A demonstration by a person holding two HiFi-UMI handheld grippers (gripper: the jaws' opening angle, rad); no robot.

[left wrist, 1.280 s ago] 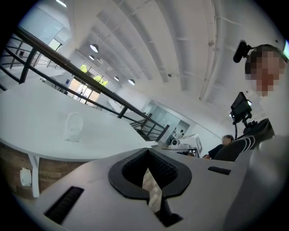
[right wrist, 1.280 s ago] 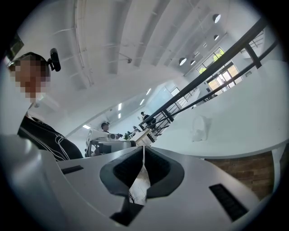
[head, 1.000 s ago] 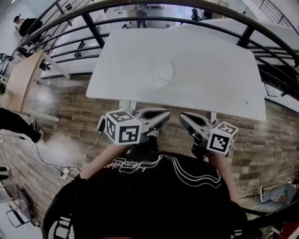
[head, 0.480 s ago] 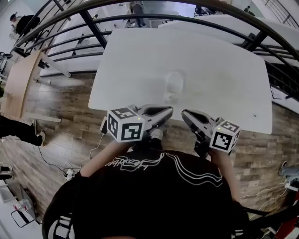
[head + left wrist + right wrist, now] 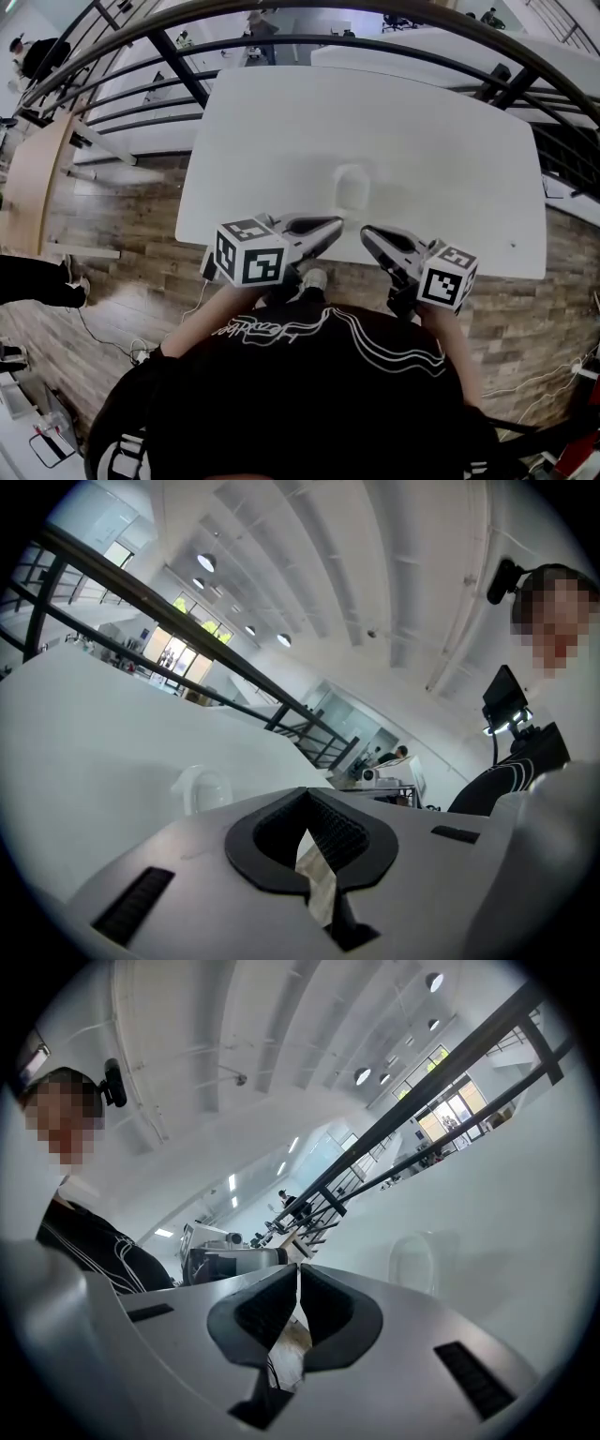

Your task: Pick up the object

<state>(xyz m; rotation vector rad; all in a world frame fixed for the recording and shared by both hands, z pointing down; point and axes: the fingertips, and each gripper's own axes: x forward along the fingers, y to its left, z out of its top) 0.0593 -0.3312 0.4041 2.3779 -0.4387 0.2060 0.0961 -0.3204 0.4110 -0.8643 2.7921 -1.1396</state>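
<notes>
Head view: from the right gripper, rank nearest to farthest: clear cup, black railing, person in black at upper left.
1. Clear cup, just ahead on the table.
2. Black railing, beyond the table.
3. Person in black, far upper left.

The black shirt (image 5: 309,412) bears white wavy lines; the grey left gripper (image 5: 336,223) and right gripper (image 5: 366,234) carry black-and-white marker cubes (image 5: 248,255).

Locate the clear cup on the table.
Head view: the clear cup sits near the table's front edge, just beyond the left gripper and right gripper.
</notes>
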